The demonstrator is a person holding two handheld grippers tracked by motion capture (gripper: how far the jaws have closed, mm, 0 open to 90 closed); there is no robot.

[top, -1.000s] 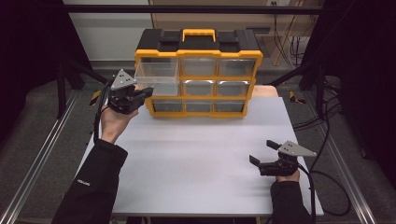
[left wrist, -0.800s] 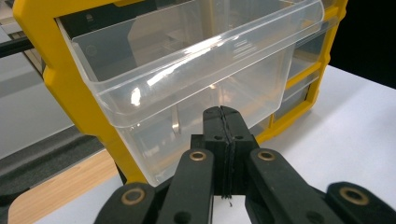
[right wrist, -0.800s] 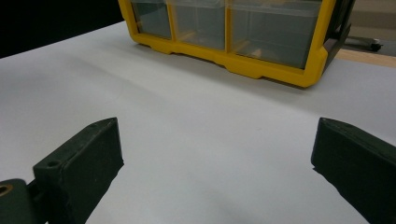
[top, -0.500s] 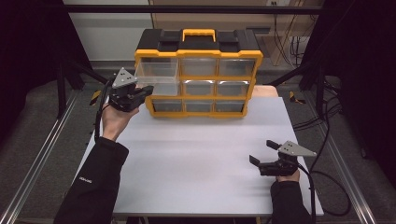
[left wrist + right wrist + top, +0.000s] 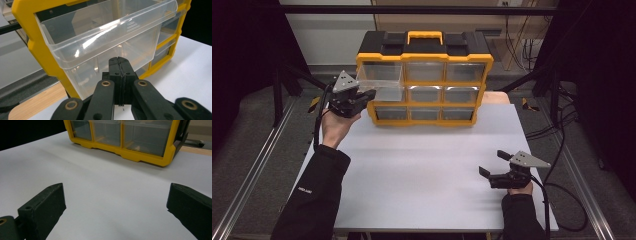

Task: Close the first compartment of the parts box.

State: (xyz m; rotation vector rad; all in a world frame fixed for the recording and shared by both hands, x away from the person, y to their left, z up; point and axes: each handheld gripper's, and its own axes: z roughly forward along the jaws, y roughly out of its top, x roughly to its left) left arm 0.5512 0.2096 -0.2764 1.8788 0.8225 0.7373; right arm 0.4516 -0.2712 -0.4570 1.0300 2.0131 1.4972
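- A yellow organizer [image 5: 424, 80] stands at the counter's [image 5: 422, 170] far edge; its top-left clear drawer [image 5: 379, 75] is pulled partway out.
- The drawer's front pull is hidden behind the pads.
- Left gripper [image 5: 369, 95]: jaws pressed together at the drawer's front.
- Right gripper [image 5: 492, 164]: jaws wide apart, empty, well short of the organizer.

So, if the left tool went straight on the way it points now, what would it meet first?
Most likely the clear drawer, pulled partly out of the yellow cabinet. The shut left tool points at its front wall and seems to be right against it, though contact is hard to confirm.
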